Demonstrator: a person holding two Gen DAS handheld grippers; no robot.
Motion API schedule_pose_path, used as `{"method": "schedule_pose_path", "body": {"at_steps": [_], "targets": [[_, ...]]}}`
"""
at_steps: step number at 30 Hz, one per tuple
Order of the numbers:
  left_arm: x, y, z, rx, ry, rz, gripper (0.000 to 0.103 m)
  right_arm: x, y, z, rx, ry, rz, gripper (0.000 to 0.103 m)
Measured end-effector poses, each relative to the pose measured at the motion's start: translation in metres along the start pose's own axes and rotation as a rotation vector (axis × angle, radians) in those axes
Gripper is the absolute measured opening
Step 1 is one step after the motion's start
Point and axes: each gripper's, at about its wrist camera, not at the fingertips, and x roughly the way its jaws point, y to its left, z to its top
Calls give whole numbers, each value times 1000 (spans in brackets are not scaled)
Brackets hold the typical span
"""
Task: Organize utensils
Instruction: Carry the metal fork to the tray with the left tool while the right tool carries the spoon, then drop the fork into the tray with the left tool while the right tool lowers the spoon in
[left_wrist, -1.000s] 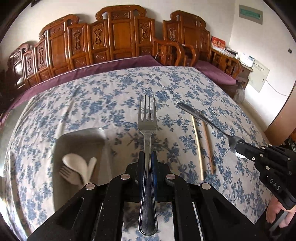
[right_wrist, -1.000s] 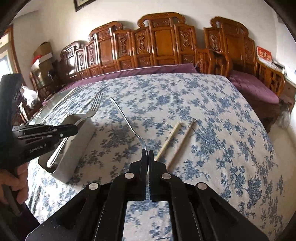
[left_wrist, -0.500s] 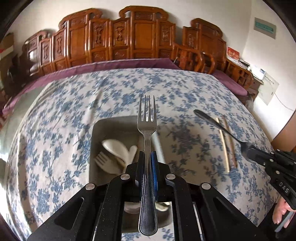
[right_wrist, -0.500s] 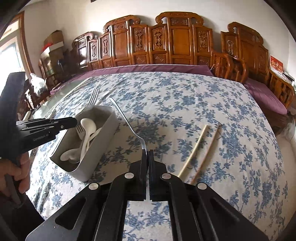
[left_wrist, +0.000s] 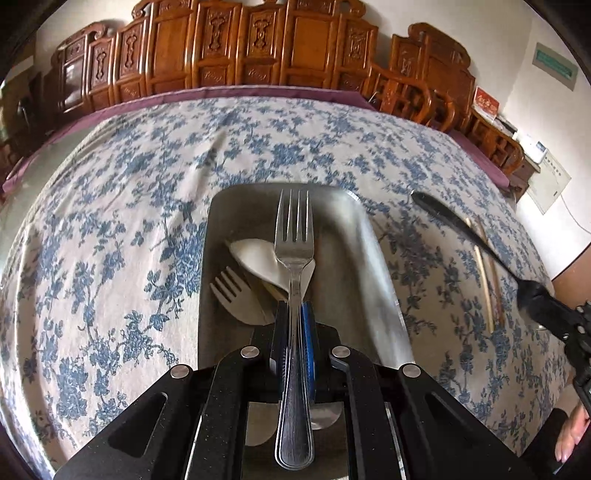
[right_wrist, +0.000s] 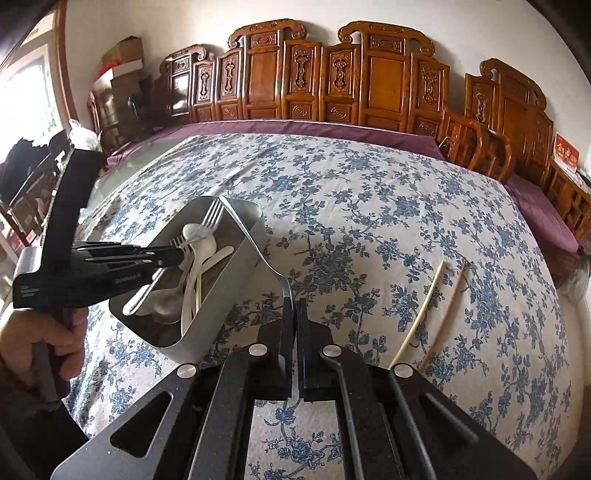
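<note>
A rectangular grey metal utensil bin (left_wrist: 373, 266) stands on a table covered in a white cloth with blue flowers (left_wrist: 110, 221). The left gripper (left_wrist: 293, 317) has its jaws clamped on the neck of a polished stainless-steel fork (left_wrist: 293, 236), held flat with tines pointing forward, right above the bin. Inside lie pale plastic spoons (left_wrist: 255, 258) and a pale plastic fork (left_wrist: 236, 295).

The right gripper (right_wrist: 295, 314), jaws pressed together, pinches a second steel utensil (right_wrist: 255, 243) by its wide end — handle reaching toward the bin's rim; whether it touches is unclear. Two pale wooden chopsticks (right_wrist: 424, 302) lie loose on the cloth, well apart from the bin.

The steel fork is likely stiff, fairly heavy and slippery — the narrow neck gives the surest hold. The chopsticks look light and prone to roll; take them mid-length.
</note>
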Motion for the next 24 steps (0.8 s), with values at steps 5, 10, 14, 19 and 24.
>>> {"method": "schedule_pose_path", "body": {"at_steps": [5,10,14,19,24], "targets": [[-2,4,-1,-7,6,-2,7,5,13,3,-26,14,-7,2],[-18,12,1,-6,-37,13,8,16,31,7,-51,32,-2,2],[-29,25,6,-31,-64,22,8,26,42,16,-36,42,25,2],[-39,41,12,-60,-91,35,8,41,60,25,-47,48,23,2],[-44,51,14,-81,-102,35,8,51,80,30,-112,15,-63,2]]}}
